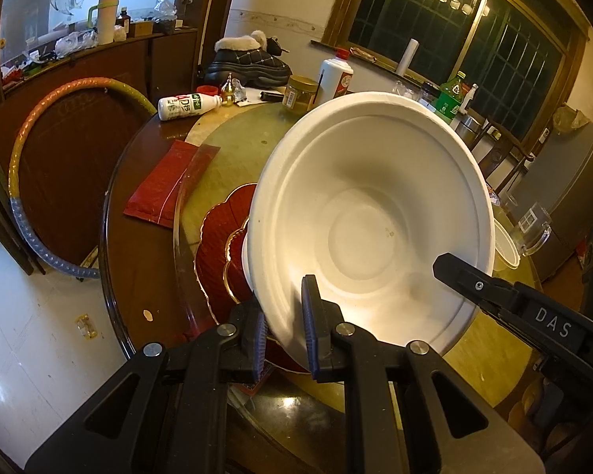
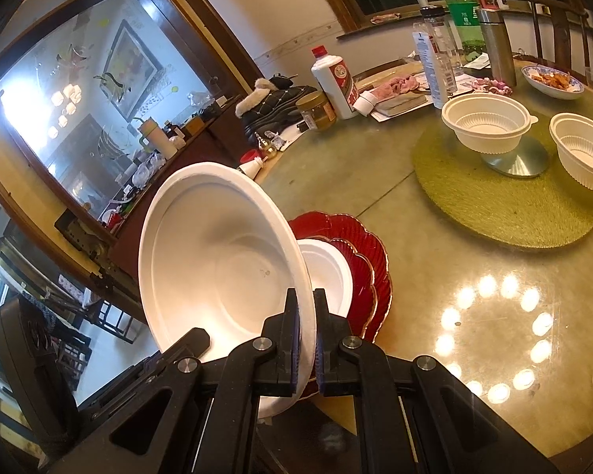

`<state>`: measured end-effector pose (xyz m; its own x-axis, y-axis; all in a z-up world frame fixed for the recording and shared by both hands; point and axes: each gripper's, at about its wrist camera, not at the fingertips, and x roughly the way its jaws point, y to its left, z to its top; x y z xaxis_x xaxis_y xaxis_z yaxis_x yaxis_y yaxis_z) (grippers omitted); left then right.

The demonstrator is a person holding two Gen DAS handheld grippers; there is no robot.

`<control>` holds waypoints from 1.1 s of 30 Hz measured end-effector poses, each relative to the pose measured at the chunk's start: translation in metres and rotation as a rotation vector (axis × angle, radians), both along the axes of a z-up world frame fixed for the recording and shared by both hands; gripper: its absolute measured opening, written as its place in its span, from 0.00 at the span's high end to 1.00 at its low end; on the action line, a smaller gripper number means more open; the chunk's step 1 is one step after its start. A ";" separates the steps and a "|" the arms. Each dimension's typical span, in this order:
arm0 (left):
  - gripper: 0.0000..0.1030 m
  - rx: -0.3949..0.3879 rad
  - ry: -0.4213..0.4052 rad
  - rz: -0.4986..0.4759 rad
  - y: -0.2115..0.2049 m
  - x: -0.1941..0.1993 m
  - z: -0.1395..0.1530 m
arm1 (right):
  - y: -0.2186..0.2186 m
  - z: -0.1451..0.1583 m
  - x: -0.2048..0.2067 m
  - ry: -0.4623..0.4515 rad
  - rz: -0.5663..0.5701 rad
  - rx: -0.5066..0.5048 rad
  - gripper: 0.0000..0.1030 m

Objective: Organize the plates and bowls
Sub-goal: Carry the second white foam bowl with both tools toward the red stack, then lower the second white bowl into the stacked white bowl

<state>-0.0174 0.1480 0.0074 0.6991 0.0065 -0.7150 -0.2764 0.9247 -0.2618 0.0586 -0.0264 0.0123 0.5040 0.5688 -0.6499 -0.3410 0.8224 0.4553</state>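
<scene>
Beyond the jaws, red plates (image 2: 369, 272) half hidden behind tilted white bowl (image 2: 217, 260), smaller white dish (image 2: 330, 272) partly covered, bowl rim buried between pads, far bottle labels unreadable

Both wrist cams close, angled down; share white bowl (image 1: 371, 213), prob. same.

My left gripper (image 1: 284, 328) points obliquely downward, its blue-padded jaws closed on the near rim of the white bowl (image 1: 371, 213), one pad inside the rim and one outside. My right gripper (image 2: 306, 339) is pitched down likewise, jaws clamped on the same bowl's rim at another point, its black fingers reaching into the bowl from the right.
</scene>
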 end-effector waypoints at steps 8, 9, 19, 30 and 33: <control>0.87 -0.019 0.017 -0.029 0.014 0.009 0.013 | 0.012 0.012 0.010 0.008 0.012 -0.005 0.94; 0.87 -0.014 0.018 -0.028 0.014 0.011 0.014 | 0.013 0.012 0.011 0.011 0.013 -0.004 0.94; 0.87 -0.059 0.106 -0.049 0.018 0.026 -0.008 | 0.013 -0.015 0.029 0.098 0.013 -0.001 0.94; 0.86 -0.020 0.118 -0.038 0.013 0.029 -0.013 | 0.015 -0.023 0.035 0.124 0.020 -0.008 0.94; 0.86 -0.013 0.117 -0.036 0.013 0.028 -0.014 | 0.016 -0.024 0.035 0.128 0.022 -0.012 0.94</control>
